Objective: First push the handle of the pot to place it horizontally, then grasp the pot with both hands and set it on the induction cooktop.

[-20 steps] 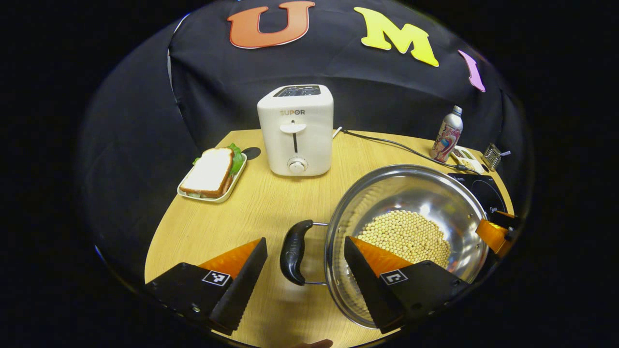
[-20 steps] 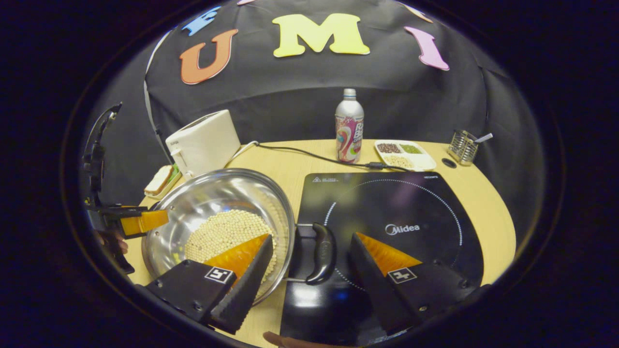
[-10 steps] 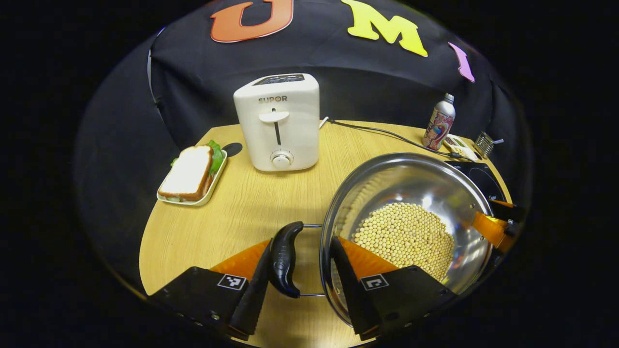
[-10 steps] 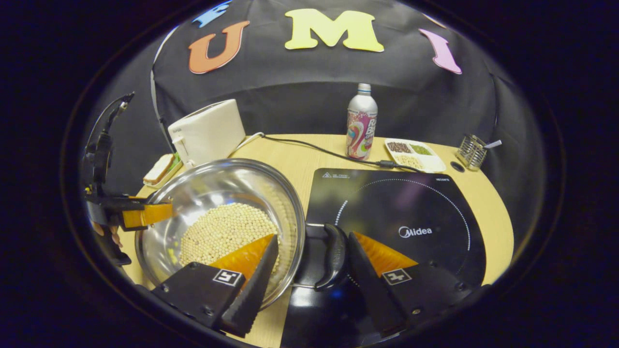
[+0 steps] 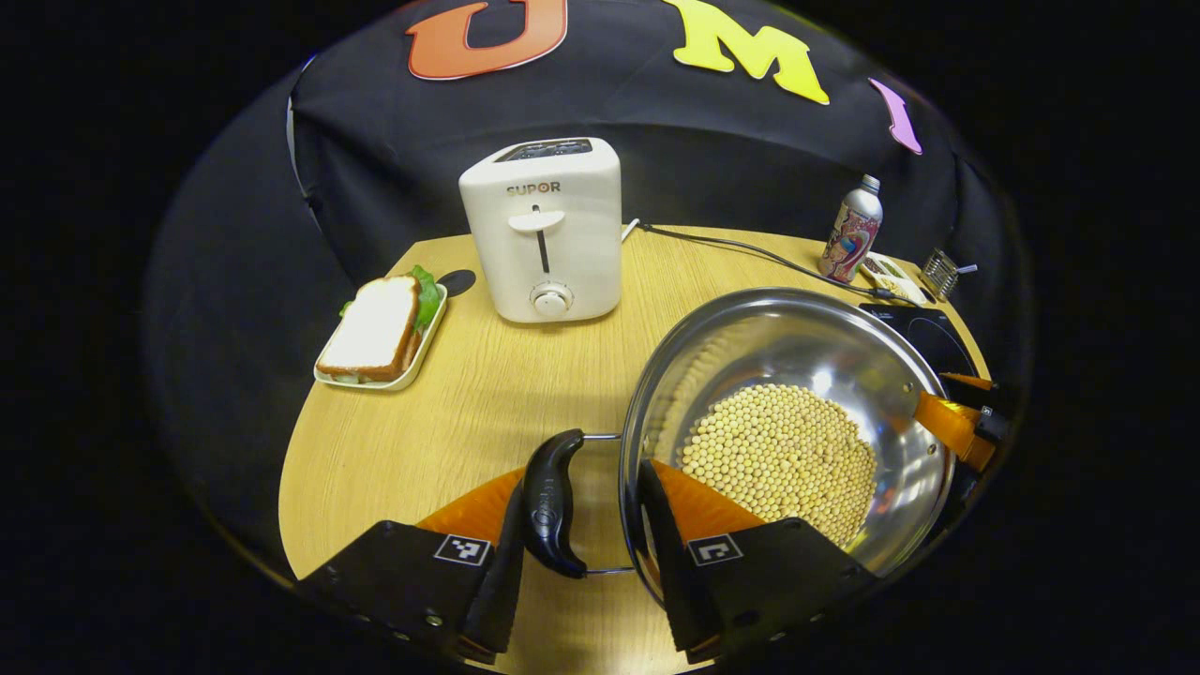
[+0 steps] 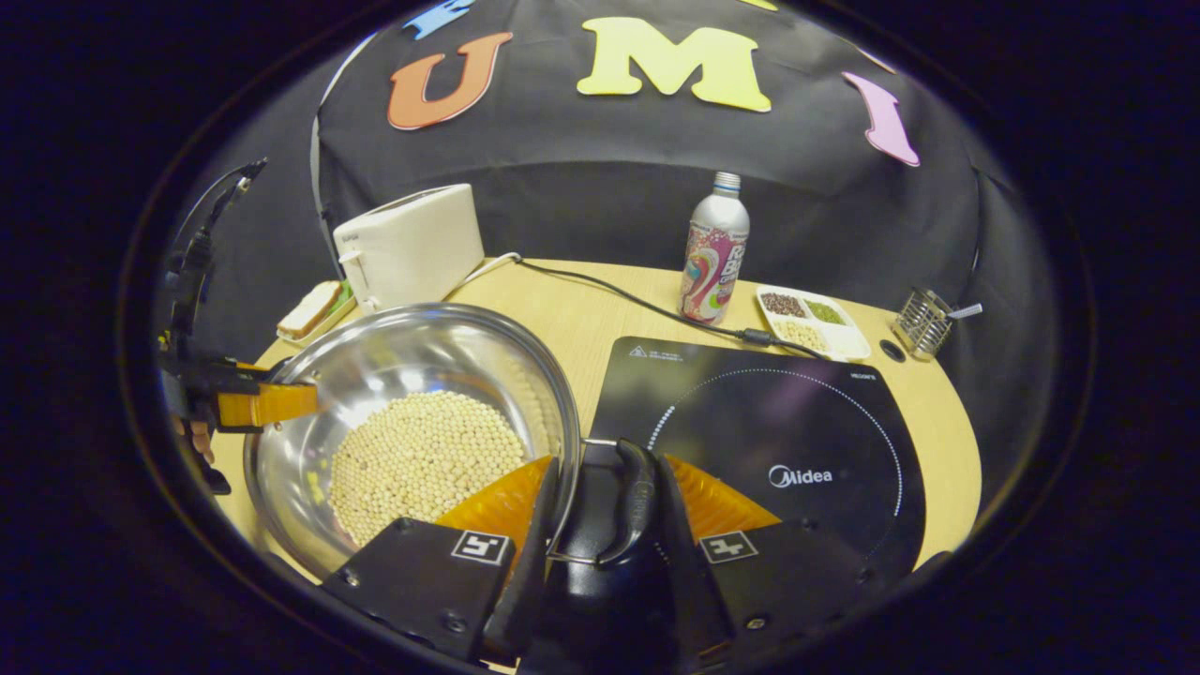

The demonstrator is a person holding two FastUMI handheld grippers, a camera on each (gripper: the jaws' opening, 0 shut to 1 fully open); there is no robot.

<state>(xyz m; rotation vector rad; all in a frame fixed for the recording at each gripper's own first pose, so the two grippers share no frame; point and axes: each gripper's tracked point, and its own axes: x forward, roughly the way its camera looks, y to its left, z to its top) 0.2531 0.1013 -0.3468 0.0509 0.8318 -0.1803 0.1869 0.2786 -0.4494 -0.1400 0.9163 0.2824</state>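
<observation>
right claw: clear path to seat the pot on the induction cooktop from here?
Probably yes. The right claw already brackets the pot's handle, and the induction cooktop beside it looks bare.

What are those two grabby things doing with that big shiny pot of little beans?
A person holds a gripper in each hand. The left gripper has closed around the pot's left handle, and the right gripper around its right handle. The pot holds pale beans. It sits beside the induction cooktop, not yet centred on it.
</observation>
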